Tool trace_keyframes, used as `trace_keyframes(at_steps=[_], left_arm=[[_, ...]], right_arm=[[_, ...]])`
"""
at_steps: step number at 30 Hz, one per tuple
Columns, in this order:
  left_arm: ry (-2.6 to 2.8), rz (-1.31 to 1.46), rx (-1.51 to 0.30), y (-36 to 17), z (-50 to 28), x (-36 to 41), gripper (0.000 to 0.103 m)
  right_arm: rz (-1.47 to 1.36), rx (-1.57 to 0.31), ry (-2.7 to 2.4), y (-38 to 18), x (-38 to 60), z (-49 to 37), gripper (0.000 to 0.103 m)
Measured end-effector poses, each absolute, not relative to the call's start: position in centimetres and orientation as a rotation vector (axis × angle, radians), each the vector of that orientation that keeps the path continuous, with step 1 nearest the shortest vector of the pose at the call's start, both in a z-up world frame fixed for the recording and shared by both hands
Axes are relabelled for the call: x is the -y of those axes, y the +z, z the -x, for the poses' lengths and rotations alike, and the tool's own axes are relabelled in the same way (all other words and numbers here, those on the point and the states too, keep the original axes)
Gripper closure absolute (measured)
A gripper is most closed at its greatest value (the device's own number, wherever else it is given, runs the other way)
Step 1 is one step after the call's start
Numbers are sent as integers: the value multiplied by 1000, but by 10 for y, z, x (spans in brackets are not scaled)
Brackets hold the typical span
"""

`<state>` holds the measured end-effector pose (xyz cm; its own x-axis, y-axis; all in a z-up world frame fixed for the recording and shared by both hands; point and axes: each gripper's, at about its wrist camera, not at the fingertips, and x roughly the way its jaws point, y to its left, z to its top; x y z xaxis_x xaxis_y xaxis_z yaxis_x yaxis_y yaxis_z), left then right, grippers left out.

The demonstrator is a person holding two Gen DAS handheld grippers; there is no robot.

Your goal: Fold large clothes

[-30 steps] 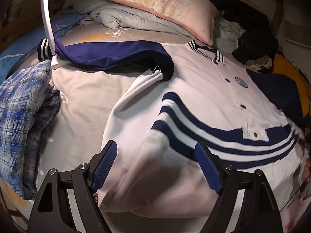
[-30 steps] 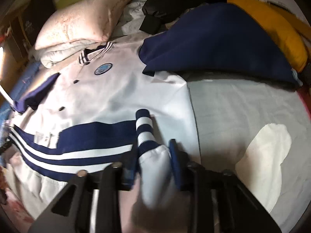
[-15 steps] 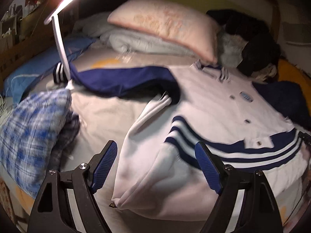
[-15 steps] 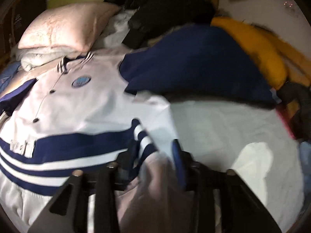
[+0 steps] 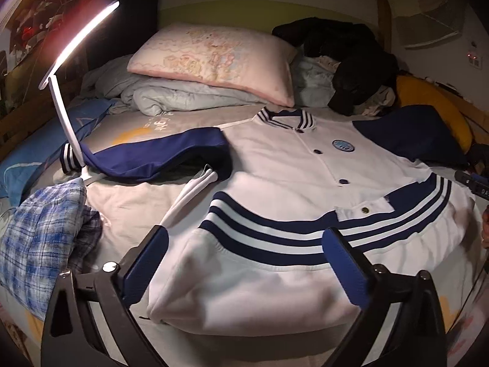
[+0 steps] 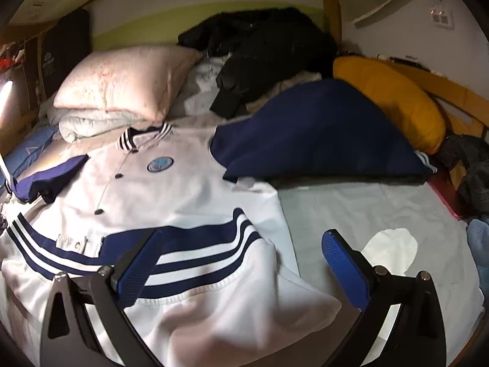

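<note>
A white varsity jacket [image 5: 275, 165] with navy stripes and navy sleeves lies front up on the bed, its bottom hem folded up over the stripes. It also shows in the right wrist view [image 6: 171, 189]. Its left sleeve [image 5: 152, 156] stretches out to the left, its right sleeve [image 6: 311, 140] to the right. My left gripper [image 5: 244, 263] is open and empty above the folded hem. My right gripper [image 6: 238, 269] is open and empty above the hem's right corner.
A pink pillow [image 5: 214, 61] on a grey quilt sits at the bed head. Black clothes [image 5: 345, 58] and a yellow cushion [image 6: 388, 101] lie at the back right. A plaid cloth [image 5: 42, 235] and a white lamp [image 5: 67, 98] are at the left.
My right gripper has opened and let go of the hem corner, which now lies on the jacket. Both grippers have pulled back and risen.
</note>
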<state>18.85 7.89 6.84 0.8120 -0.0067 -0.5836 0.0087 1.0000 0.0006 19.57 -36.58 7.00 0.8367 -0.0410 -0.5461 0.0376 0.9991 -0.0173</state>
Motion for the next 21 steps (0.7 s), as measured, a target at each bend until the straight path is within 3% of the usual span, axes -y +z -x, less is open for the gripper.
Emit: trace_keyframes(at_steps=[13,21], left_arm=[[-103,-98,-645,60,-178,-56,0],[-288,-275,-723,32,-155,-15,0]], right_arm=[[63,-597,18,70,356,-189,0],[321,-640,186,51,310,-154,0]])
